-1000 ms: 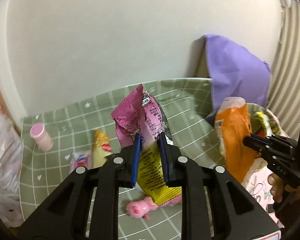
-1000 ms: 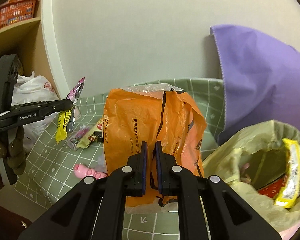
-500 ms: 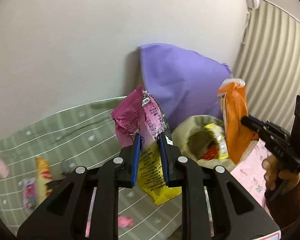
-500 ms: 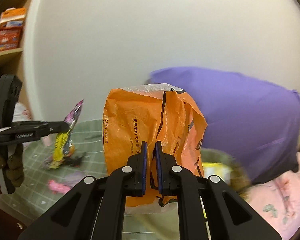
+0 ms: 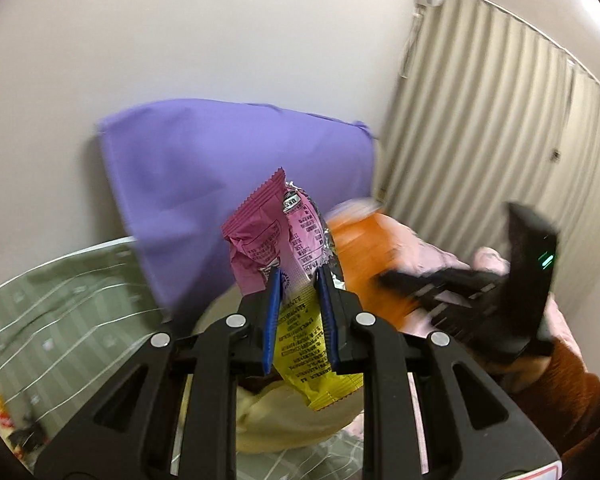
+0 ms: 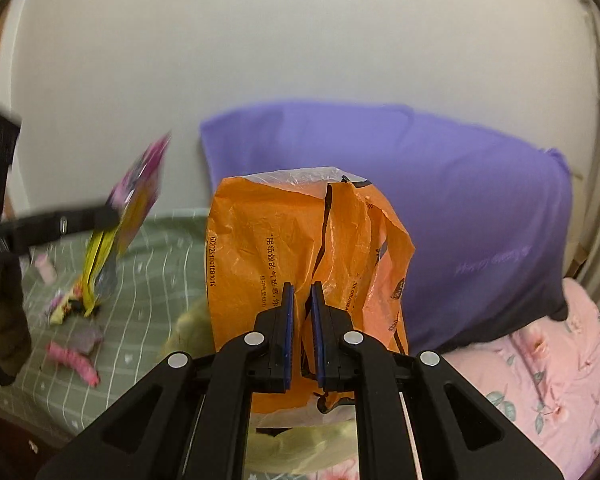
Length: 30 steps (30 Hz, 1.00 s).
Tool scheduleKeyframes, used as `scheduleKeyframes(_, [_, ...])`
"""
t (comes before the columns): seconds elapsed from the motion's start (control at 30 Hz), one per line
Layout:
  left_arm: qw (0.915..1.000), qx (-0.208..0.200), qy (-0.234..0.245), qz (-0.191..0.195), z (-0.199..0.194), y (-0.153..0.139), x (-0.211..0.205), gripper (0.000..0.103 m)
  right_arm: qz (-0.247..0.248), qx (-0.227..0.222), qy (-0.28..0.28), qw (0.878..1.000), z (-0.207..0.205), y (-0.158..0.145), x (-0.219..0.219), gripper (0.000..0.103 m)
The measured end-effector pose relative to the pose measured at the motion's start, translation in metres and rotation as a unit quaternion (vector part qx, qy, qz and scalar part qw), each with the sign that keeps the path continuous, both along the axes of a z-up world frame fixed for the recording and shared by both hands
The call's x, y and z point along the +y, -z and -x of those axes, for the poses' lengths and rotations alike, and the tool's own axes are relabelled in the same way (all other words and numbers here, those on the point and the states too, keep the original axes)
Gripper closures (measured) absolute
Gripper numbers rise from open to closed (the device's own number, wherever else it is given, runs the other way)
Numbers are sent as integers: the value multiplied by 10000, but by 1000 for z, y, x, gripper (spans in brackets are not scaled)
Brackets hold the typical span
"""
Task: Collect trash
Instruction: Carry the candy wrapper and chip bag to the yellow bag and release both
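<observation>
Wrappers lie uncollected at lower left on the green checked bed [image 6: 148,280]. My left tool [image 5: 298,312] grips a pink-and-yellow wrapper [image 5: 284,248] at center; my right tool [image 6: 302,332] clamps an orange bag [image 6: 268,248], both above the yellowish trash bag [image 5: 300,424] at bottom center.

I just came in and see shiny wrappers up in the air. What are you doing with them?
A person is tidying up trash with a gripper in each hand. The left gripper is pinching a pink and yellow snack wrapper. The right gripper is pinching an orange plastic bag. Both hang above a pale yellow trash bag by the purple pillow. More wrappers lie on the green checked sheet.
</observation>
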State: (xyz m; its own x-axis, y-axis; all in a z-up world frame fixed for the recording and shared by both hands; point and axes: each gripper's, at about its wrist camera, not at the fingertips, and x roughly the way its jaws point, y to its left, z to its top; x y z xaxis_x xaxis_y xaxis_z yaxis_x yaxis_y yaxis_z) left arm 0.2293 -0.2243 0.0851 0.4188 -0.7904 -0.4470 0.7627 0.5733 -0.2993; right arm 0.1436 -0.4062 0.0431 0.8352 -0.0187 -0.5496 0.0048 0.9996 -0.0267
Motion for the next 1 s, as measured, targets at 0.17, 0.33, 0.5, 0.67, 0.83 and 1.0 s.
scheduleKeyframes(0.17, [9962, 691, 118, -523, -37, 54, -47, 85, -385, 358, -218, 9984, -24, 35, -7, 93])
scheduleKeyframes(0.33, [9881, 1083, 66, -1091, -52, 108, -62, 85, -759, 499, -229, 9956, -27, 50, -25, 93])
scheduleKeyframes(0.5, [9839, 1154, 141, -1354, -47, 130, -63, 85, -989, 749, -430, 9913, -40, 58, -28, 93])
scheduleKeyframes(0.67, [9819, 983, 202, -1605, -35, 132, -58, 86, -906, 964, -613, 9893, -46, 66, -17, 93])
scheduleKeyframes(0.83, [9817, 989, 198, -1615, -37, 133, -59, 86, -1018, 1211, -513, 9861, -49, 79, -22, 93])
scheduleKeyframes(1.0, [9826, 1051, 263, -1508, -39, 136, -58, 86, -932, 1182, -413, 9877, -43, 79, -17, 93])
